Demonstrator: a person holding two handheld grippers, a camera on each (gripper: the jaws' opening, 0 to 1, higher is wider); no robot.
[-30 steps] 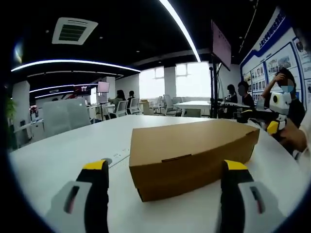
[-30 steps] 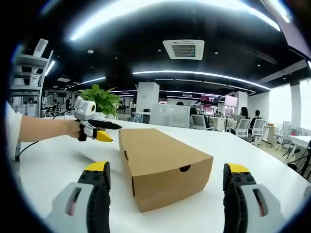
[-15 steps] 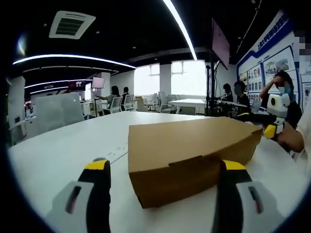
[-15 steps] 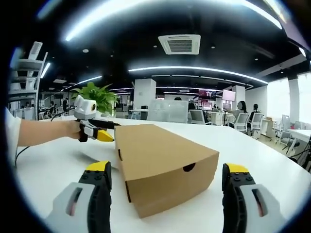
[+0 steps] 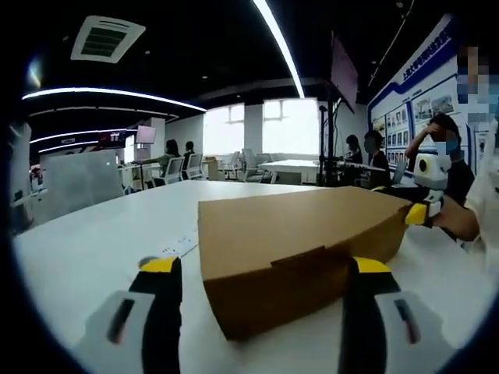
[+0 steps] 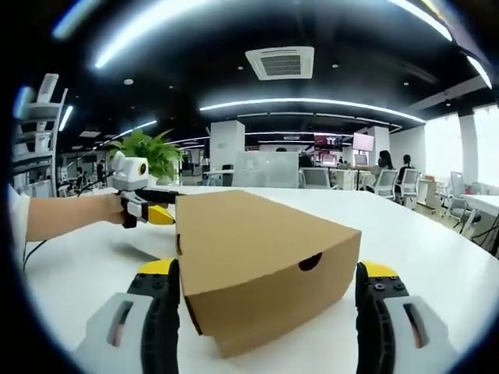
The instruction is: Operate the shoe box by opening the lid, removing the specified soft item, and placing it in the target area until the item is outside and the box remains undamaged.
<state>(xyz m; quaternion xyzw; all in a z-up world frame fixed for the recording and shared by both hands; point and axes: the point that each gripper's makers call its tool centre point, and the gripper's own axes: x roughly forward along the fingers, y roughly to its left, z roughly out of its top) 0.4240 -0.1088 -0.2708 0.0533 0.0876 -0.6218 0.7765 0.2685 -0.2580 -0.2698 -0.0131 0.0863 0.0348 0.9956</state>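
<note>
A closed brown cardboard shoe box (image 5: 296, 249) (image 6: 257, 261) lies on the white table (image 5: 93, 241), lid down, with a finger hole on one end wall. My left gripper (image 5: 261, 300) is open, its yellow-tipped jaws on either side of the box's near long wall. My right gripper (image 6: 265, 300) is open too, straddling the box's end wall. The left gripper (image 6: 148, 210) comes into the right gripper view at the box's far left corner, held by a person's hand. The right gripper (image 5: 425, 195) comes into the left gripper view at the box's far right end. The soft item is hidden.
A potted green plant (image 6: 152, 156) stands behind the box on the left of the right gripper view. Office chairs, desks and seated people (image 5: 374, 152) fill the background. White table surface (image 6: 444, 265) extends around the box.
Both views have drawn closer to the box, which now looms larger between each pair of jaws. The box itself has stayed put and shut.
</note>
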